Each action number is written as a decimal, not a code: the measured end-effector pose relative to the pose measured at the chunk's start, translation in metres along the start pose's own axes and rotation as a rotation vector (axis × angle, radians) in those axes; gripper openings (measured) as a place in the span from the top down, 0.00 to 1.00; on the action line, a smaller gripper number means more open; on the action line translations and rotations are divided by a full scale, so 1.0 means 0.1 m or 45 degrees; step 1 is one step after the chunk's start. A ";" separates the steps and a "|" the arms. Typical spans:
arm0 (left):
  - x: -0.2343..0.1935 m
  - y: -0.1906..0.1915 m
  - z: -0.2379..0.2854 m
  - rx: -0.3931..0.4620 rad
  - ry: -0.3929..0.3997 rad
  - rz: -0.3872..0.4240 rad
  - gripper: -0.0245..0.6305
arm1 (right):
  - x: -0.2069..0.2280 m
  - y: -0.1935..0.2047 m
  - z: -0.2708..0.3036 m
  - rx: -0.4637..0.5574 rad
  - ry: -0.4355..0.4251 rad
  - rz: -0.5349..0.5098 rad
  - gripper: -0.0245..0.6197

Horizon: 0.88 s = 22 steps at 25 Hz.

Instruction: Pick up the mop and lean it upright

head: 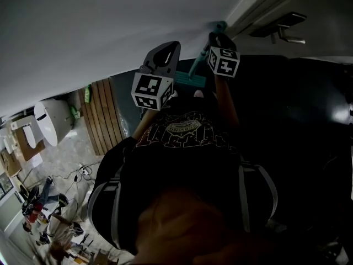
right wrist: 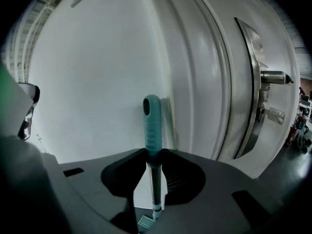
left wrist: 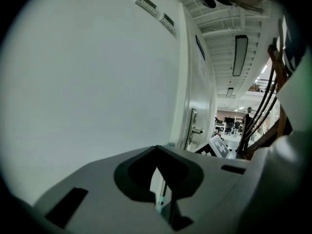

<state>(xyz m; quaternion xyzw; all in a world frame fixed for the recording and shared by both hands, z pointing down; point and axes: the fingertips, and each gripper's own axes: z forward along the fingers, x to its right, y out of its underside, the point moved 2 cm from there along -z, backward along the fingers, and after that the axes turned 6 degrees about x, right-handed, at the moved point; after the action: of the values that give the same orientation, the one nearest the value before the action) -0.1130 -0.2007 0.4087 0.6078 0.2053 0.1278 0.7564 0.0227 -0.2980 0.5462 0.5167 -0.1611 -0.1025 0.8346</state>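
1. Head view, far left: our left gripper (head: pixel 164 53) hangs near the white wall (head: pixel 110 26), just left of the mop. In the left gripper view its jaws stand a little apart with nothing pressed between them. Only a thin length of shaft shows through the gap, lower down.
2. The mop (head: pixel 192 80) stands upright. Its teal grip (right wrist: pixel 151 123) rests against the wall just beside the door frame, and its head is down at the floor.
3. Our right gripper (head: pixel 218 37) has its jaws round the shaft just under the teal grip. In the right gripper view, bare wall shows between the shaft and one jaw, so the jaws are parted and not clamped. The other jaw looks close to the shaft or touching it.
4. Further right are the door (right wrist: pixel 219 82) and its lever handle (right wrist: pixel 273 76), near the mop but apart from it.
5. We judge the lean as good as made and the step in hand to be the letting go. The next move calls for drawing the right gripper straight back off the shaft, jaws wide. A sideways brush could slide the grip along the smooth wall.
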 end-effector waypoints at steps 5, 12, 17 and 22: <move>0.03 0.01 0.00 -0.002 0.015 -0.002 0.89 | -0.06 0.02 -0.07 0.003 -0.038 -0.024 0.79; 0.16 0.05 0.02 -0.003 0.044 -0.007 0.89 | -0.15 0.08 -0.27 0.016 -0.117 -0.056 0.79; 0.24 0.06 0.02 -0.007 0.062 -0.009 0.89 | -0.21 0.12 -0.44 0.015 -0.160 -0.078 0.79; 0.29 0.09 0.02 -0.008 0.067 -0.009 0.89 | -0.27 0.18 -0.61 0.009 -0.192 -0.097 0.79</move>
<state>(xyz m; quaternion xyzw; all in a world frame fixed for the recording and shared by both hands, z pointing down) -0.0859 -0.1872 0.4129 0.6011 0.2270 0.1416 0.7531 0.0202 -0.2301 0.5330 0.5163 -0.2041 -0.1722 0.8137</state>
